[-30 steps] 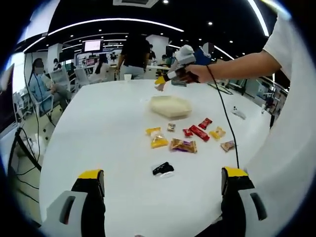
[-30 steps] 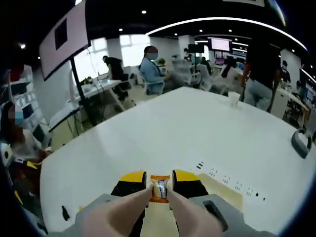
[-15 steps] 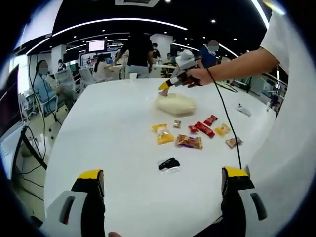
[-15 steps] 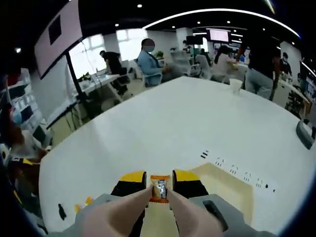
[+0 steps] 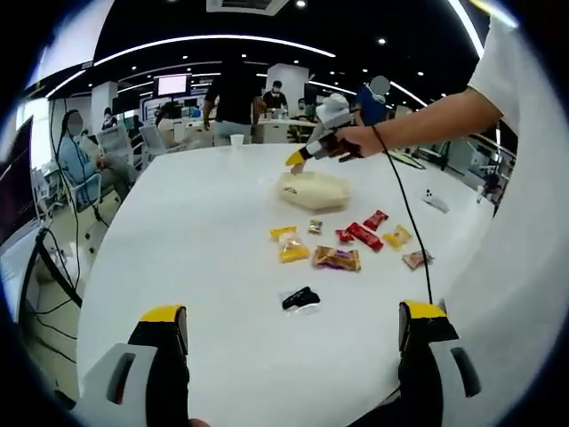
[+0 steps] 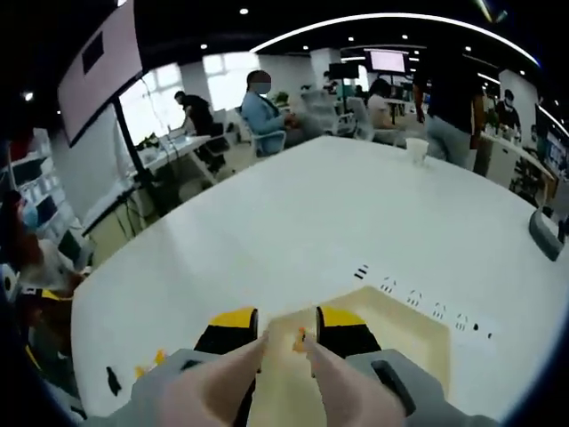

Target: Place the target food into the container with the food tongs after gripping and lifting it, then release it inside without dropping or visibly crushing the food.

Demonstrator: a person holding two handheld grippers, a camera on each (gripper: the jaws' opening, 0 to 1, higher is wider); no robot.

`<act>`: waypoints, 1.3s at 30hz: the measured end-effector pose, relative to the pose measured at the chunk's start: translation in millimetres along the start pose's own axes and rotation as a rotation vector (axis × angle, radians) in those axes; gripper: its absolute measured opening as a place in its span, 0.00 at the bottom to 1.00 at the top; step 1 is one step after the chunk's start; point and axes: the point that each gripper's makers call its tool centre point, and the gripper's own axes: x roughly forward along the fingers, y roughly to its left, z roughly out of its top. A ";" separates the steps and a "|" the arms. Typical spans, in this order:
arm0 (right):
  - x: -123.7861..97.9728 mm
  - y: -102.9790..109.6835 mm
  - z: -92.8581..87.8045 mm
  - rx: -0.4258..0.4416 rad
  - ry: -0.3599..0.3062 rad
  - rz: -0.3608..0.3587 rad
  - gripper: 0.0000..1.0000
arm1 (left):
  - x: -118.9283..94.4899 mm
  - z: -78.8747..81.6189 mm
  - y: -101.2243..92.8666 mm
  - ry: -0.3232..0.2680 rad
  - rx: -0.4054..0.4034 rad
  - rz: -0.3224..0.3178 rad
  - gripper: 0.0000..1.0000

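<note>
In the left gripper view, the left gripper is wide open and holds nothing above the white table. At 12 o'clock from it the right gripper hangs over the pale container, with wrapped snacks lying between. In the right gripper view, the right gripper has its tongs a little apart, and the small orange snack sits in the gap, over the container; whether it is gripped, I cannot tell.

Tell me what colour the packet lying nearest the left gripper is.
Black, sealed in clear wrapping: the packet, seen best in the left gripper view.
</note>
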 end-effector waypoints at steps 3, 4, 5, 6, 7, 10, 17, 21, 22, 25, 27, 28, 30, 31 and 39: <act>-4.0 0.3 1.8 0.009 -0.011 0.002 0.26 | 0.3 0.5 -1.7 -0.002 0.001 -0.006 0.99; -6.3 0.9 2.3 0.007 -0.014 -0.001 0.26 | 0.7 2.1 -3.9 -0.010 -0.003 -0.015 1.00; -7.2 1.2 2.3 0.006 -0.014 -0.002 0.26 | 0.9 3.6 -5.4 -0.018 -0.008 -0.021 1.00; -11.9 3.6 2.5 0.009 -0.020 0.000 0.26 | 1.1 5.2 -6.9 -0.026 -0.013 -0.028 1.00; -14.5 5.9 3.1 0.008 -0.028 0.006 0.26 | 1.1 7.9 -9.0 -0.040 -0.018 -0.034 1.00; -27.3 12.2 0.6 -0.005 -0.035 0.005 0.26 | 1.7 9.0 -9.4 -0.058 -0.026 -0.040 1.00; -53.1 11.3 -9.1 -0.027 -0.066 -0.001 0.26 | 9.3 16.9 -15.9 -0.095 -0.019 -0.074 1.00; -67.3 11.3 -16.3 -0.021 -0.087 -0.015 0.26 | 16.3 17.5 -23.0 -0.063 0.054 -0.093 1.00; -72.1 12.8 -19.1 -0.015 -0.091 -0.010 0.26 | 18.1 19.7 -26.1 -0.067 0.057 -0.104 1.00; -86.1 16.0 -27.3 -0.014 -0.104 -0.020 0.26 | 22.5 24.3 -33.8 -0.073 0.064 -0.135 1.00; -94.1 17.0 -31.4 -0.013 -0.113 -0.032 0.26 | 26.2 25.3 -38.0 -0.070 0.069 -0.150 0.99; -99.2 18.0 -34.9 -0.016 -0.112 -0.033 0.26 | 28.9 25.0 -41.4 -0.061 0.073 -0.165 0.99; -109.7 18.6 -40.4 -0.016 -0.120 -0.049 0.26 | 32.3 24.9 -46.2 -0.048 0.090 -0.182 0.99; -113.7 19.7 -42.6 -0.016 -0.121 -0.050 0.26 | 33.5 25.6 -48.6 -0.047 0.102 -0.191 0.99; -150.3 24.7 -59.7 -0.003 -0.162 -0.100 0.26 | 40.7 30.4 -65.0 -0.020 0.164 -0.225 0.99</act>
